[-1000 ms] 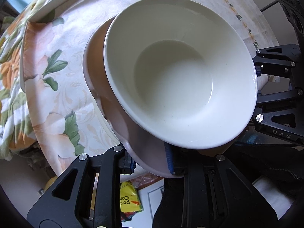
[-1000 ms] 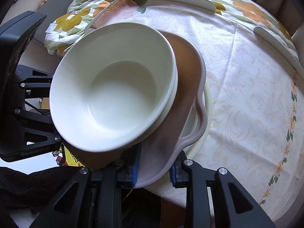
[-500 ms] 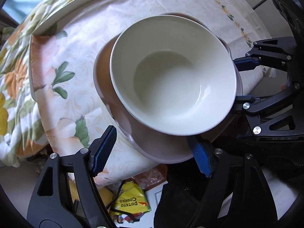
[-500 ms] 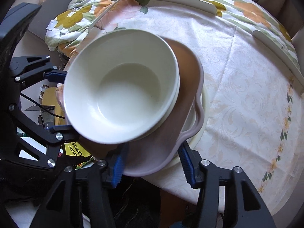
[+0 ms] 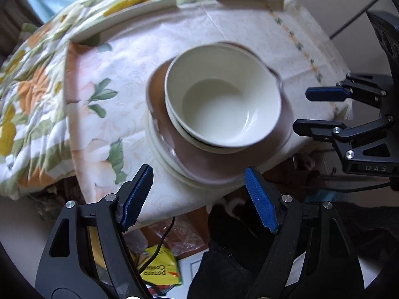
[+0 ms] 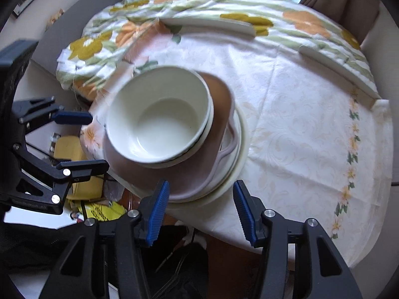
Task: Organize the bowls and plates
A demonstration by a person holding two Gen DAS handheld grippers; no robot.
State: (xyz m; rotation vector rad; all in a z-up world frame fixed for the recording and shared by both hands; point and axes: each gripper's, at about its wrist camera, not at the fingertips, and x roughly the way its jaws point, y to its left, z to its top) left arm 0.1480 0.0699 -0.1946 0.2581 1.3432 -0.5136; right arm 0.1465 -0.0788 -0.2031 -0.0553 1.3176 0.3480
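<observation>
A white bowl point(image 5: 222, 102) point(image 6: 159, 114) sits nested in a second bowl on a mauve plate point(image 5: 224, 168) point(image 6: 189, 182). That plate rests on a cream plate point(image 5: 159, 149) point(image 6: 240, 154) near the table's front edge. My left gripper point(image 5: 199, 195) point(image 6: 82, 142) hovers open above and in front of the stack, with nothing between its blue pads point(image 5: 138, 194). My right gripper point(image 6: 199, 209) point(image 5: 316, 111) is open too, clear of the plate rim, its blue pads point(image 6: 158, 209) empty.
The round table point(image 6: 299, 137) carries a pale cloth over a flowered one point(image 5: 27, 94). Long white strips point(image 6: 212, 25) point(image 6: 336, 67) lie near the far edge. A yellow packet point(image 5: 162, 271) and clutter lie on the floor below the front edge.
Both grippers were shut on the mauve plate's rim. They opened, let it go, and lifted back from the stack, which now looks smaller and stays on the table.
</observation>
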